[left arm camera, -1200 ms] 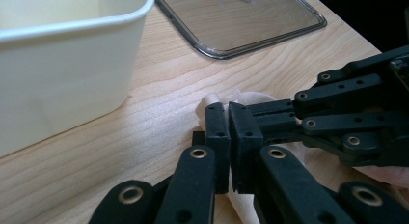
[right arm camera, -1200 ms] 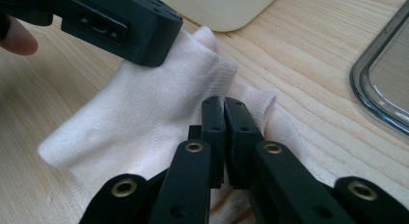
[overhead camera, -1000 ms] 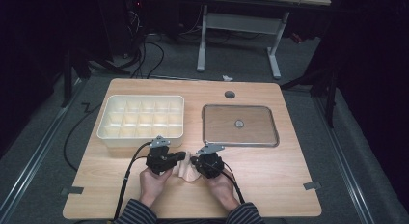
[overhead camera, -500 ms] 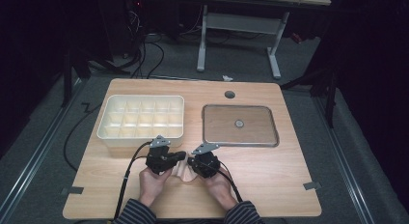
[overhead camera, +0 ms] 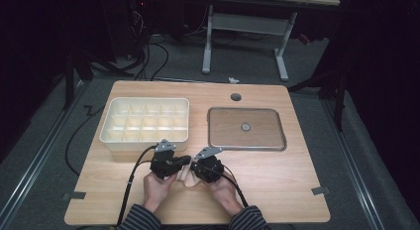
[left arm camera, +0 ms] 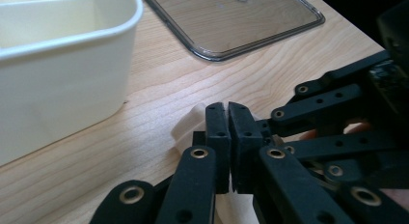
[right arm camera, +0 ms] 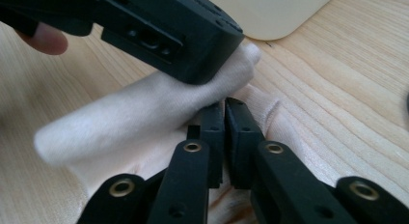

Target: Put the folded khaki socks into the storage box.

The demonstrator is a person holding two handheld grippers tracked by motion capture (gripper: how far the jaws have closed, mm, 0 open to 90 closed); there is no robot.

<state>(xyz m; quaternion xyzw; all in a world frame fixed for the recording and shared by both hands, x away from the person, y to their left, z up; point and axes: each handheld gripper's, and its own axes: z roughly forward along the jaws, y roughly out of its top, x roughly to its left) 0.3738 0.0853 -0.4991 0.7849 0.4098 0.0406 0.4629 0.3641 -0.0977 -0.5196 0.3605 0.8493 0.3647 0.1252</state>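
A small cream cloth [overhead camera: 186, 178] lies bunched on the wooden table near its front edge, partly rolled [right arm camera: 135, 108]. My left gripper [overhead camera: 187, 161] points right over it. Its jaws [left arm camera: 227, 108] are shut, with cloth [left arm camera: 189, 125] beside and under the tips. My right gripper [overhead camera: 195, 170] faces it from the right, tips [right arm camera: 224, 104] against the cloth. Its jaws have just been opening slightly and stand a thin slit apart. I see no cloth between the pads. The left gripper's body [right arm camera: 159, 26] rests across the roll.
A cream compartment box [overhead camera: 146, 122] stands behind the hands at the left, close to the left gripper [left arm camera: 58, 64]. A clear flat lid [overhead camera: 246, 128] with a small knob lies at the back right. A cable hole [overhead camera: 236, 97] sits near the far edge.
The right gripper has edged a little toward the left one over the cloth. The left hand has stayed where it was.
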